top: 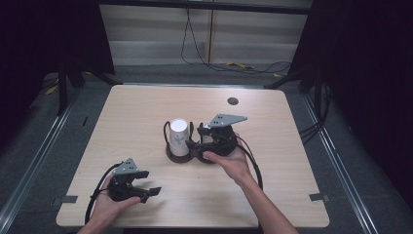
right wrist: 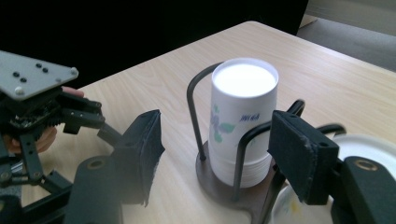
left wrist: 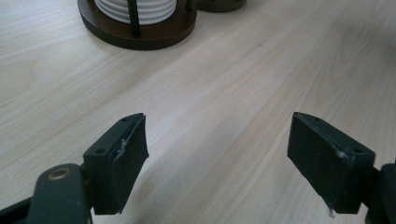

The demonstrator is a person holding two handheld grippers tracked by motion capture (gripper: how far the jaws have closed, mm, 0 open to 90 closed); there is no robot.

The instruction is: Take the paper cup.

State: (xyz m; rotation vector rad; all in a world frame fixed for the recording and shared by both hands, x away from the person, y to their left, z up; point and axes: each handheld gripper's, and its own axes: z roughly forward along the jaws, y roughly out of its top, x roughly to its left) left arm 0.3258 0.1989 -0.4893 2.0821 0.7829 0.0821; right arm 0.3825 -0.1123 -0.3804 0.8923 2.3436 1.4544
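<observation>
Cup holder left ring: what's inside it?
A stack of upside-down white paper cups stands inside the holder's wire posts, on its dark round base. How many cups are nested can't be counted; the outer cup covers them, showing just ribbed rims at the bottom.

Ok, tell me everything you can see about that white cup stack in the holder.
The cup stack is white paper cups nested upside down, the closed base on top. The outer cup has a green leaf print and small blue lettering on its side; ribbed rims of the cups beneath show at the bottom. It stands upright on the holder, a round dark brown base with thin black wire posts rising around it, near the middle of the table. A second matching base sits joined beside it.
</observation>
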